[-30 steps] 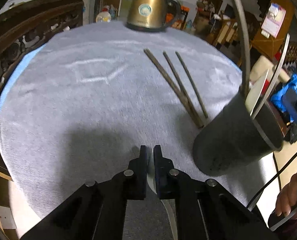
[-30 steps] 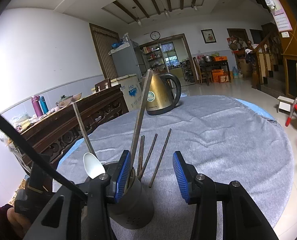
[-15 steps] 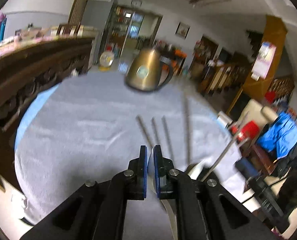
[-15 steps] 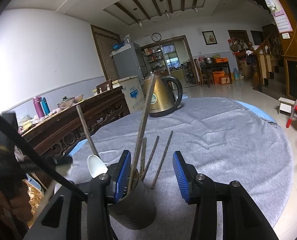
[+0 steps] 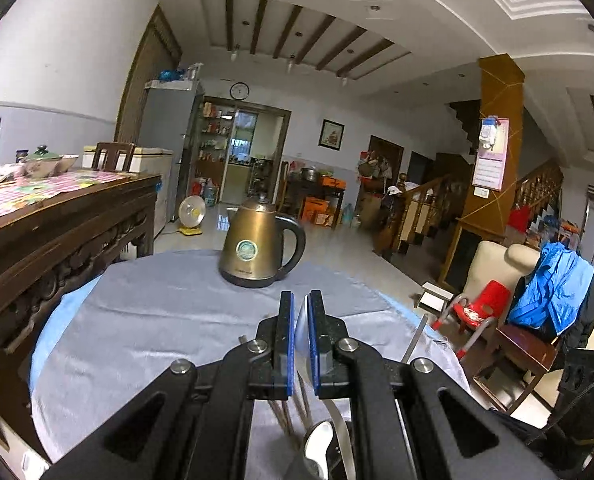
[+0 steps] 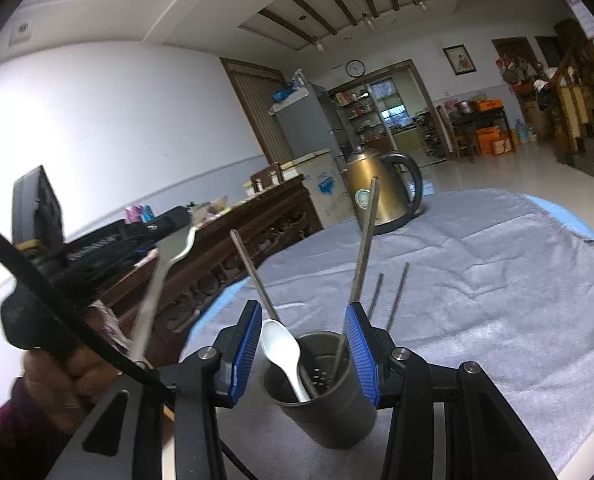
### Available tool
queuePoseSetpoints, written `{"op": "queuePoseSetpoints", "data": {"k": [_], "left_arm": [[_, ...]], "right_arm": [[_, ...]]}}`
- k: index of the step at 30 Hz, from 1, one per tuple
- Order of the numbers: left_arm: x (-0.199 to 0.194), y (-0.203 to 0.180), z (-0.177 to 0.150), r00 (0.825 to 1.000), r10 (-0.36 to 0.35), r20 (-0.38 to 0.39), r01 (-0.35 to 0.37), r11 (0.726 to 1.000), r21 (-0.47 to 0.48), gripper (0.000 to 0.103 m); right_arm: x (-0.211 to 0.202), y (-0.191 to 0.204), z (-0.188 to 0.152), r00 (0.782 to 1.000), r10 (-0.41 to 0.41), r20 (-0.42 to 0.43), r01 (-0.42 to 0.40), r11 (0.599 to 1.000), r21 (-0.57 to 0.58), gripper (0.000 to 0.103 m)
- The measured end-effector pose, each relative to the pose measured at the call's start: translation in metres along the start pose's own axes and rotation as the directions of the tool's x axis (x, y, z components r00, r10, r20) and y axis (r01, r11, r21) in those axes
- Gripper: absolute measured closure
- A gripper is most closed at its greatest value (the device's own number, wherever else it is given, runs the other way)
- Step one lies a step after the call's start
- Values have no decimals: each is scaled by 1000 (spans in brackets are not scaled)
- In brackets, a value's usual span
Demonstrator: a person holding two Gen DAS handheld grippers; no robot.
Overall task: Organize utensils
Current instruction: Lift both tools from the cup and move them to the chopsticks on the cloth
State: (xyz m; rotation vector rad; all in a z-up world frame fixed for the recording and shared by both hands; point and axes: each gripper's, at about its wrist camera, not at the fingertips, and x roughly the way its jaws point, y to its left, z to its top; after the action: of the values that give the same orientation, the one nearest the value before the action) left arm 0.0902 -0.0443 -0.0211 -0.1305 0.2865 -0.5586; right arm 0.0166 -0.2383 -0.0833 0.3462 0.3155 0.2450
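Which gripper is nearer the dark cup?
Right. The right gripper straddles the cup, jaws at its sides; the left gripper, shut on a white utensil, is raised beside it.

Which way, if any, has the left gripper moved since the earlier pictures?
Yes. The left gripper has risen and tilted up: the kettle, first near the top of its view, now sits mid-frame below the ceiling.

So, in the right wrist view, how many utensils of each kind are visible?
Thin brown chopsticks: 4 (2 in the dark grey cup, 2 on the grey cloth)
White plastic spoon: 1
Silver metal spoon, held by the left gripper: 1
Total: 6
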Motion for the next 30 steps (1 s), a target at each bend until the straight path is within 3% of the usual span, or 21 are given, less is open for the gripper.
{"op": "queuePoseSetpoints", "data": {"k": [6,14,22,27,30], "left_arm": [[20,-16,3,999,5,41,-6,1000,22,96],[54,-41,-10,986,154,62,-159,983,87,96],[76,-48,-31,953,302,17,-302,949,92,96],[74,-53,-43,926,371,66,-377,917,130,96],[75,-54,-46,924,375,74,-381,914,139,96]], "right_arm": [[-7,-17,2,997,-77,21,77,997,26,56],[-18,-41,6,991,-125,46,122,990,69,56],[-26,-65,4,988,-144,52,137,983,119,56],[-28,-74,2,987,-152,54,143,979,147,56],[-27,-75,-1,987,-152,47,143,977,156,56]]}}
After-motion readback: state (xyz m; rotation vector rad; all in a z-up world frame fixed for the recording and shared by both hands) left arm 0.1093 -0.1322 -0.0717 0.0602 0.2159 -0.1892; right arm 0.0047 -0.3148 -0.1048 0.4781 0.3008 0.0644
